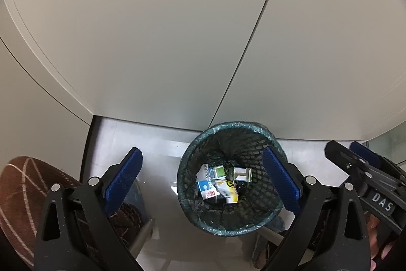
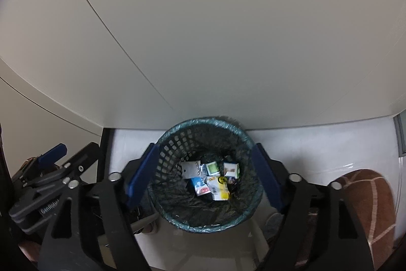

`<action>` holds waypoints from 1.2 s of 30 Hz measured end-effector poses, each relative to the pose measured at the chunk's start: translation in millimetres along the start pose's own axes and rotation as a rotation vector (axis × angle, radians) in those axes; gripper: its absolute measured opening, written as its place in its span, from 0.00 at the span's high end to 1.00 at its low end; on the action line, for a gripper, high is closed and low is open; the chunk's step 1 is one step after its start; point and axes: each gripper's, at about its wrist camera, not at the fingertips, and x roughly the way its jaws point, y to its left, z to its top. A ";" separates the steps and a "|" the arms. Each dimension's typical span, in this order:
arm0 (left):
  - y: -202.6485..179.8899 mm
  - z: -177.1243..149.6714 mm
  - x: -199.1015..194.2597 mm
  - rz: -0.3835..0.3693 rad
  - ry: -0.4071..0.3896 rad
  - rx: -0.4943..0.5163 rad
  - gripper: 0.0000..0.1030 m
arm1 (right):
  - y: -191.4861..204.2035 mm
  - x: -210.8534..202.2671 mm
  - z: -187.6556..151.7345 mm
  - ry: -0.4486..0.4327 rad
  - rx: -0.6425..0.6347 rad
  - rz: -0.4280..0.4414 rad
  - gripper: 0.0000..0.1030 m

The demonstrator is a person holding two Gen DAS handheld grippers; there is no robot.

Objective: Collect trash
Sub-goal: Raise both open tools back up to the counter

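Both tools, left (image 1: 200, 184) and right (image 2: 203, 177), hang spread and empty over the lined bin (image 2: 162, 159); wrappers (image 2: 215, 179) already lie inside, no stray trash visible.

The left gripper (image 1: 201, 184) and right gripper (image 2: 204, 177) are held side by side, angled downward. Both sets of jaws are spread wide, and nothing is gripped.

Right gripper (image 2: 203, 179) fingers spread, empty — above bin (image 2: 175, 146); wrappers (image 2: 215, 179) inside.
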 end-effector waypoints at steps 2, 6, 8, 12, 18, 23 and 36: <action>1.6 3.9 -13.4 -0.015 -0.010 -0.003 0.09 | 6.6 -14.1 1.6 -0.053 -0.019 -0.036 0.19; 0.3 9.9 -49.7 -0.006 -0.078 0.015 0.06 | 16.1 -45.6 11.6 -0.124 -0.045 -0.055 0.14; -0.4 12.8 -69.3 -0.002 -0.106 0.027 0.06 | 18.9 -62.7 15.8 -0.153 -0.053 -0.046 0.11; -1.7 22.0 -111.4 -0.003 -0.168 0.041 0.06 | 24.6 -101.9 25.1 -0.219 -0.066 -0.034 0.11; -4.2 38.7 -170.8 -0.015 -0.251 0.053 0.06 | 30.1 -165.4 40.0 -0.333 -0.064 -0.025 0.08; -8.0 50.3 -215.1 -0.024 -0.325 0.056 0.06 | 33.8 -210.8 52.4 -0.421 -0.065 -0.011 0.08; -19.8 93.2 -313.3 -0.020 -0.463 0.067 0.06 | 47.8 -281.2 96.6 -0.561 -0.072 0.011 0.08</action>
